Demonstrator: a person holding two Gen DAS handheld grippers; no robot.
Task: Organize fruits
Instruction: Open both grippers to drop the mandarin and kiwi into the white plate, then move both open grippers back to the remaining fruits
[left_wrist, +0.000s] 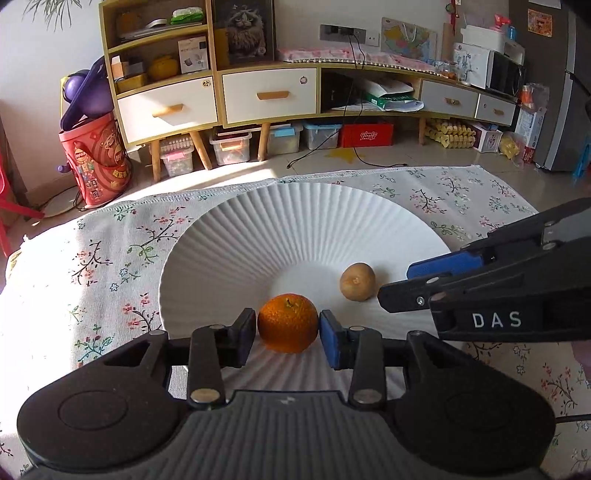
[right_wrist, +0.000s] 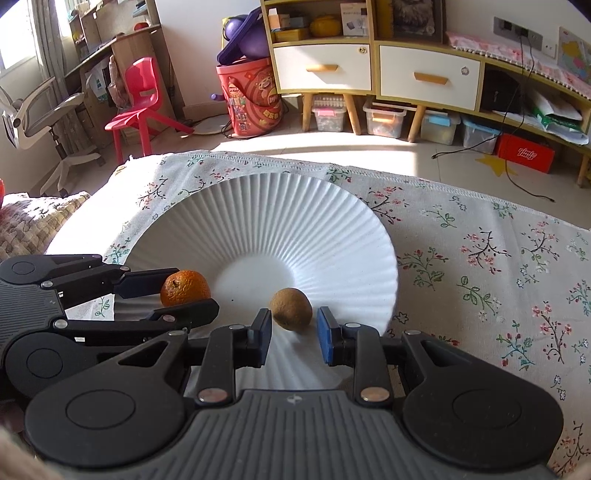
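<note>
A white ribbed plate (left_wrist: 295, 229) lies on a flowered tablecloth; it also shows in the right wrist view (right_wrist: 266, 221). An orange (left_wrist: 288, 322) sits at the plate's near side between the blue pads of my left gripper (left_wrist: 287, 334), which touch both its sides. In the right wrist view the orange (right_wrist: 184, 287) sits between the left gripper's fingers (right_wrist: 140, 282). A brown kiwi (right_wrist: 291, 308) lies in the plate just ahead of my right gripper (right_wrist: 293, 334), which is open with gaps on both sides. The kiwi (left_wrist: 357, 281) and the right gripper (left_wrist: 402, 284) also show in the left wrist view.
The flowered tablecloth (right_wrist: 480, 258) covers the table around the plate. Beyond the table's far edge are a white and wood cabinet (left_wrist: 258, 92), a red bucket (left_wrist: 98, 158), storage boxes (left_wrist: 229, 147) and a red chair (right_wrist: 140, 99) on the floor.
</note>
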